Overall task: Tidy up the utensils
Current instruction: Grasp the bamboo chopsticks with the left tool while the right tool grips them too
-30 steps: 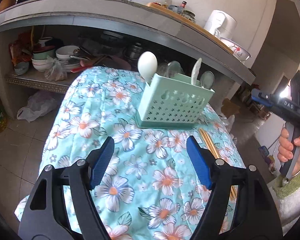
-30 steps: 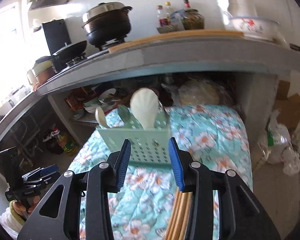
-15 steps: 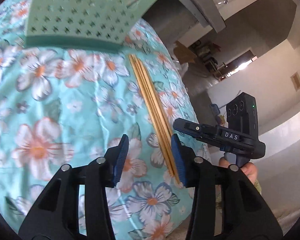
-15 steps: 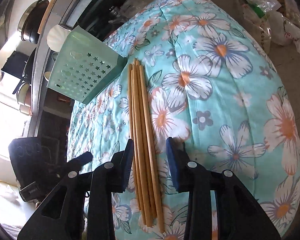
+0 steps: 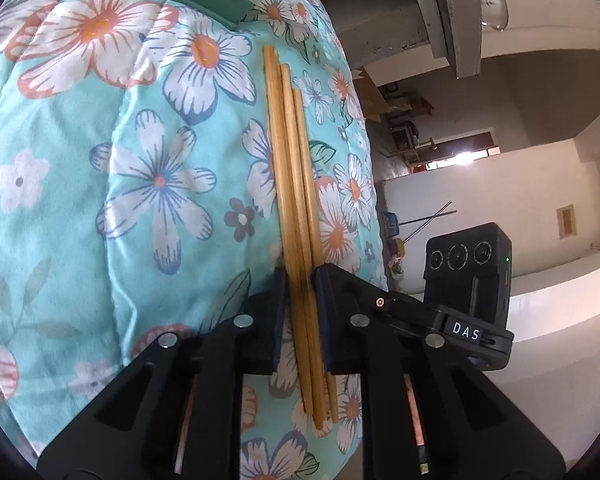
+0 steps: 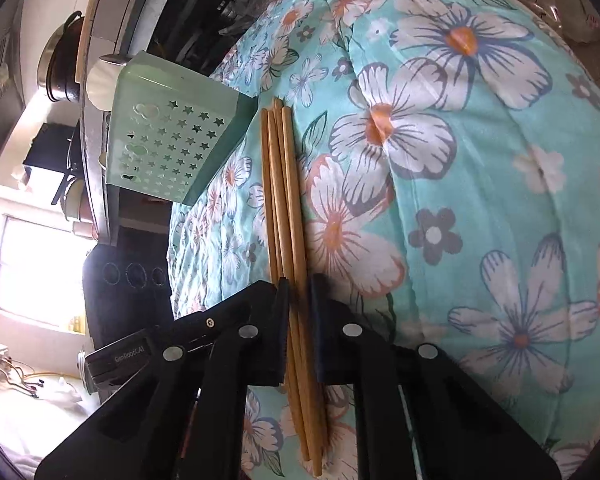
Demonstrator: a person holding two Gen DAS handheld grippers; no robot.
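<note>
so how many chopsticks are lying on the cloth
4, side by side in one bundle on the floral cloth, beside the green holder; left view shows only three, one likely hidden.

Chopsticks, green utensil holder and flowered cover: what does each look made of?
Chopsticks: probably bamboo or wood, tan and matte with faint lengthwise grain. Green utensil holder: most likely moulded plastic, smooth pale mint walls with punched star holes. Flowered cover: quilted fabric, soft and puffy, with stitched seams and a printed floral pattern.
</note>
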